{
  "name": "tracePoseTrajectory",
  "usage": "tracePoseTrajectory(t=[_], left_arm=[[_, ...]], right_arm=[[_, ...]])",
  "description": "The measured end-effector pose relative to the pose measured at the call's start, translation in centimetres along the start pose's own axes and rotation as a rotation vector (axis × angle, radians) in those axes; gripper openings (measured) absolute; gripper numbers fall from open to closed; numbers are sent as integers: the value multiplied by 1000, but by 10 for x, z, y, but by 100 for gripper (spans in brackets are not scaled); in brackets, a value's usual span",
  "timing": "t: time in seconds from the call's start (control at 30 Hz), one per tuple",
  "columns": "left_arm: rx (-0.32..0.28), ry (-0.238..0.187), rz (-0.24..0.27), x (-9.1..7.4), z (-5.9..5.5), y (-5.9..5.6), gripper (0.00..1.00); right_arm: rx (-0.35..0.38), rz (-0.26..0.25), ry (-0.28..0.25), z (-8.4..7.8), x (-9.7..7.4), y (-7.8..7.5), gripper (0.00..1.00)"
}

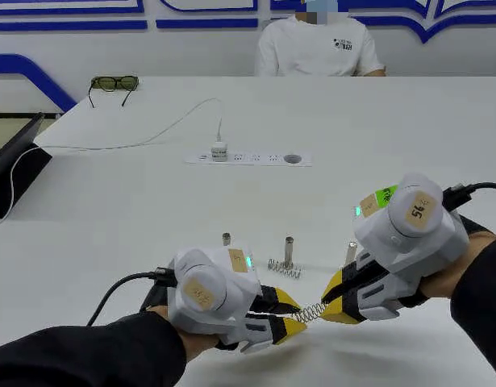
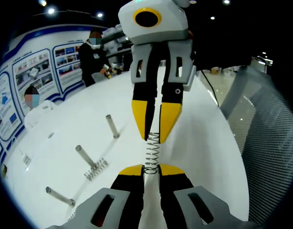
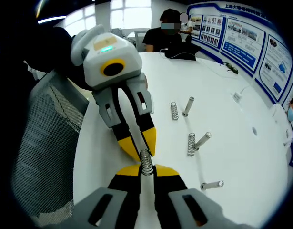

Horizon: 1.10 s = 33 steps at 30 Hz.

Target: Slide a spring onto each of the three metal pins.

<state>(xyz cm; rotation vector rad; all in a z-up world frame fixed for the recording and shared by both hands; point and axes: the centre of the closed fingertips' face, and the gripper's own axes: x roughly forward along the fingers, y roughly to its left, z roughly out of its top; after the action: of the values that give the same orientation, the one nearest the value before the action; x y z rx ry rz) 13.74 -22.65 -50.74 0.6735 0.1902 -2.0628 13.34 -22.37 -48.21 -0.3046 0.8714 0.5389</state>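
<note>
Your desk (image 1: pixel 135 201) is plain white; a power strip (image 1: pixel 248 157) and glasses (image 1: pixel 114 83) lie farther back, and a person (image 1: pixel 316 44) sits across from you. The left pin (image 1: pixel 227 239), middle pin (image 1: pixel 289 250) and right pin (image 1: pixel 351 251) stand upright, a loose spring (image 1: pixel 284 268) beside the middle one. Your left gripper (image 1: pixel 293 316) and right gripper (image 1: pixel 328 303) have their fingers clamped on opposite ends of the held spring (image 1: pixel 310 311), before the pins.

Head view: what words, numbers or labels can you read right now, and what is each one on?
"56": tan sticker on the right gripper, which grips one end of the spring.
Green label on the same gripper: too blurred to read.
Tan stickers on the left gripper: too blurred.
Dark logo on the person's white shirt: too small to read.
</note>
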Motion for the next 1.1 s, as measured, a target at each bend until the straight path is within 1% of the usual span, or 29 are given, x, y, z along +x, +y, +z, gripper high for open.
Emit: tracePoseTrajectory(t=[0.17, 0.4, 0.53, 0.6, 0.67, 0.77, 0.83, 0.97, 1.1], left_arm=[[-5, -5, 1, 0, 2, -1, 10], [-8, -13, -3, 3, 7, -3, 10], [-17, -17, 1, 2, 6, -2, 10], [-23, -17, 2, 1, 6, -1, 10], [-22, -18, 2, 2, 5, -1, 10], [-26, -25, 6, 2, 6, 0, 10], [-25, -27, 7, 3, 7, 0, 10], [-22, -27, 6, 3, 7, 0, 10], [-27, -34, 11, 3, 8, 1, 10]], right_arm=[[-19, -8, -10, 10, -2, 1, 11], [-46, -11, -24, 23, -1, 4, 11], [-56, -17, -19, 23, 0, 3, 11], [-47, -9, -20, 23, 0, 4, 11], [-50, -11, -12, 22, 1, 3, 12], [-49, -8, 2, 19, 3, 3, 15], [-48, -7, 11, 17, 4, 3, 15], [-52, -12, 9, 17, 4, 1, 12], [-51, -11, 6, 18, 4, 1, 12]])
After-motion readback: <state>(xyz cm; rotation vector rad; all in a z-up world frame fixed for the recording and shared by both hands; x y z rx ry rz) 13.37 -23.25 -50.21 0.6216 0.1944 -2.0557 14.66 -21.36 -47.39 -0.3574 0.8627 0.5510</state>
